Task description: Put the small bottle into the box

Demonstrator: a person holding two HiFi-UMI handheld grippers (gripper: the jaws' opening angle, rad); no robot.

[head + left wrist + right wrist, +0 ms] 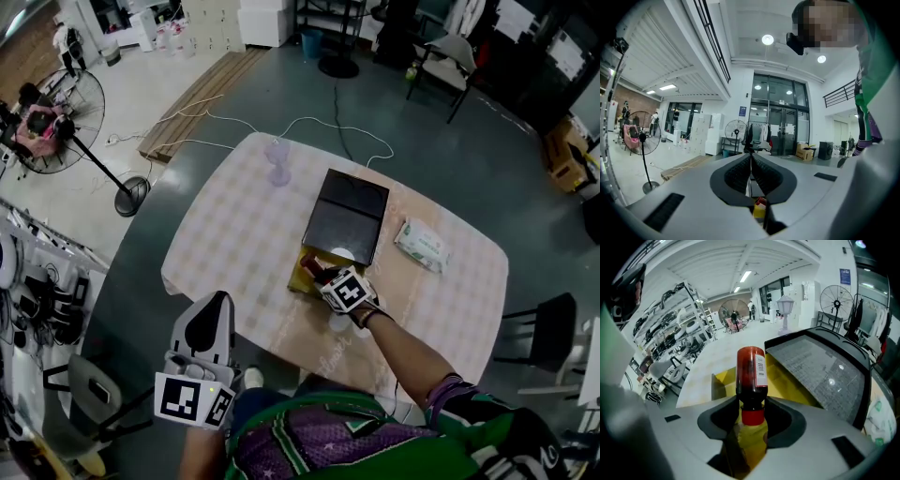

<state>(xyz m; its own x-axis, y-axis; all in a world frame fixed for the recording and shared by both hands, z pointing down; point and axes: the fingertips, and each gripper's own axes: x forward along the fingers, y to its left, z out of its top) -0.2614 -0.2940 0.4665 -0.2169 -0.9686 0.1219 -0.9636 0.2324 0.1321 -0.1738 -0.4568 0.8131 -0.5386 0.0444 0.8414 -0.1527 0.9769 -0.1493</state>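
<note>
The box (302,273) lies in the middle of the table, its yellow inside (787,385) showing and its black lid (346,216) folded back on the far side. My right gripper (326,276) hangs over the box's near edge, shut on a small red-brown bottle (751,373) at its neck, just above the red cap. The bottle's body points away from the jaws, over the yellow inside. My left gripper (213,307) is held low beside the person's body, off the table's near edge. It points up into the room, and its ribbed pads (751,164) are together with nothing between them.
A checked cloth covers the table (234,244). A pack of wipes (421,244) lies right of the box and a clear lilac stand (278,161) stands at the far edge. A floor fan (66,103) is at the left and a dark chair (544,328) at the right.
</note>
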